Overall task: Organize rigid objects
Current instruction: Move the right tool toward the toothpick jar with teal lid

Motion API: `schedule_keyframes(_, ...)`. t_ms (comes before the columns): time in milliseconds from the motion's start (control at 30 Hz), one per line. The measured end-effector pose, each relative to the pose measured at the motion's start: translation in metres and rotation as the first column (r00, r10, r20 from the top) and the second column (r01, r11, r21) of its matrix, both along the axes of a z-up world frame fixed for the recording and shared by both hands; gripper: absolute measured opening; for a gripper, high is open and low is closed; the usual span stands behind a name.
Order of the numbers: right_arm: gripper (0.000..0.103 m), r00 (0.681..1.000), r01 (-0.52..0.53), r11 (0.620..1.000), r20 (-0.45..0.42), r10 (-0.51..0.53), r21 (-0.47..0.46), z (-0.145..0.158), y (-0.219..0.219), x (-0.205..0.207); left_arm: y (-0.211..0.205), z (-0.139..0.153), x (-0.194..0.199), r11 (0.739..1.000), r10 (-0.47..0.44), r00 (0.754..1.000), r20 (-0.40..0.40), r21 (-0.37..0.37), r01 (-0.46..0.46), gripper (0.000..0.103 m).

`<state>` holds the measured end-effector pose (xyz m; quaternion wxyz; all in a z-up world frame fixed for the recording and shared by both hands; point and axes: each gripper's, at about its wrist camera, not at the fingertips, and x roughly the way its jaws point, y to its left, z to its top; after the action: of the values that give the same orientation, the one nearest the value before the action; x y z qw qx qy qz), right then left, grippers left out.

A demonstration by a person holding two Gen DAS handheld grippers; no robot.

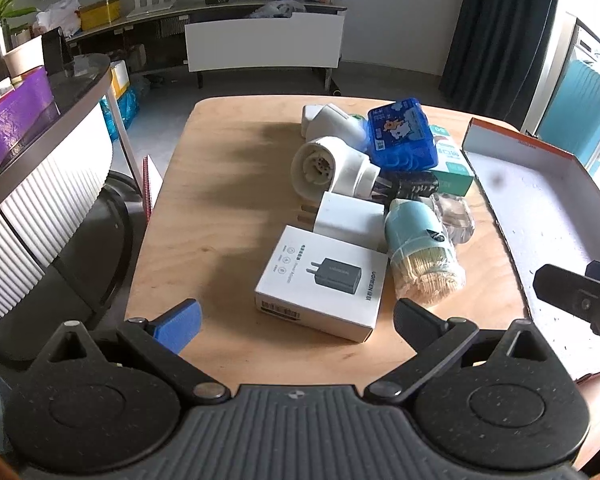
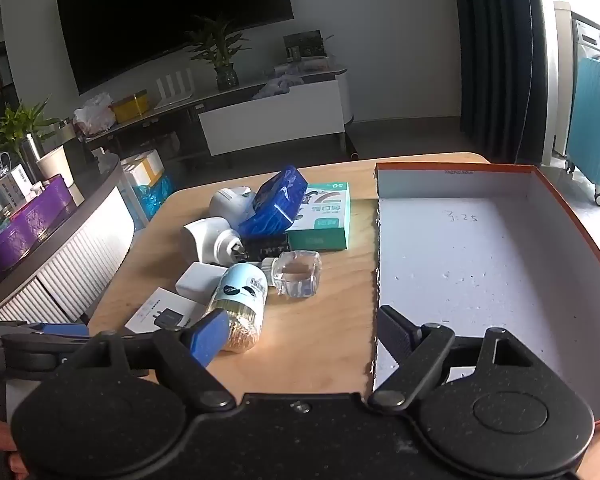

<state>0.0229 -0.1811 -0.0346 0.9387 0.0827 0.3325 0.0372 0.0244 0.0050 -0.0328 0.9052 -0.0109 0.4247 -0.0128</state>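
Note:
A pile of objects lies on the wooden table (image 1: 220, 216): a white charger box (image 1: 320, 280), a white adapter (image 1: 350, 220), a toothpick jar (image 1: 420, 252), a clear bottle (image 1: 454, 214), two white plug devices (image 1: 332, 168), a blue pack (image 1: 402, 136) and a green box (image 1: 452, 164). My left gripper (image 1: 296, 316) is open and empty, just in front of the charger box. My right gripper (image 2: 300, 332) is open and empty, over the table edge of the orange-rimmed box lid (image 2: 480, 264); the toothpick jar (image 2: 240, 304) lies by its left finger.
The orange-rimmed lid (image 1: 540, 200) sits at the table's right, with nothing in it. A round counter (image 1: 40, 168) with a purple box stands to the left. A TV stand (image 1: 260, 40) is at the back. The right gripper's body (image 1: 580, 300) shows at the left wrist view's right edge.

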Motion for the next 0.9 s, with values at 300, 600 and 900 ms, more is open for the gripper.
schedule_keyframes(300, 0.095, 1.000, -0.008, 1.000, -0.004, 0.008, 0.001, 0.000, 0.004, 0.002, -0.002, -0.004, 0.005, 1.000, -0.010, 1.000, -0.013, 0.006, 0.011, 0.103)
schedule_keyframes(600, 0.095, 1.000, -0.013, 1.000, -0.019, 0.013, -0.013, -0.001, 0.006, 0.003, -0.001, -0.008, 0.008, 1.000, -0.016, 1.000, -0.018, 0.006, 0.016, 0.103)
schedule_keyframes(900, 0.095, 1.000, -0.007, 1.000, -0.026, 0.007, -0.007, -0.006, 0.003, 0.006, -0.004, -0.016, 0.016, 0.999, -0.046, 0.999, -0.029, 0.007, 0.047, 0.103)
